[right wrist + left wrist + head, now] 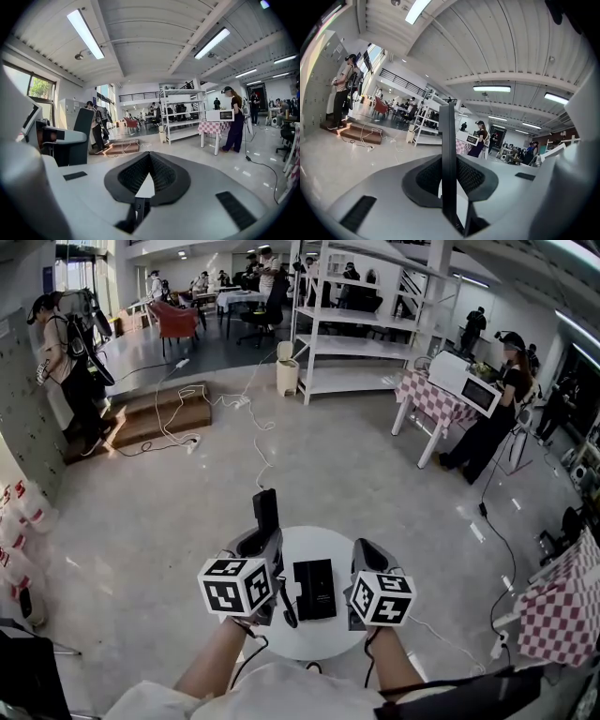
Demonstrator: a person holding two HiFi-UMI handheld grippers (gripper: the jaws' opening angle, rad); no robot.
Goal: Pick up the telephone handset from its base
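Note:
A black telephone base (314, 589) lies flat in the middle of a small round white table (323, 641). My left gripper (263, 536) is shut on the black handset (265, 510), which it holds clear above the table's left part, pointing away from me. In the left gripper view the handset (448, 154) stands as a thin dark slab clamped between the jaws. A black cord (287, 604) hangs by the base's left side. My right gripper (367, 549) hovers right of the base, jaws closed on nothing (148, 157). Its view shows the handset (78, 136) at left.
Pale floor surrounds the table. A wooden step with cables (155, 418) lies far left, white shelving (356, 334) and a bin (287, 373) stand at the back. A checked table with a microwave (441, 395) and a person (492, 423) are at right; another checked table (562, 606) stands near right.

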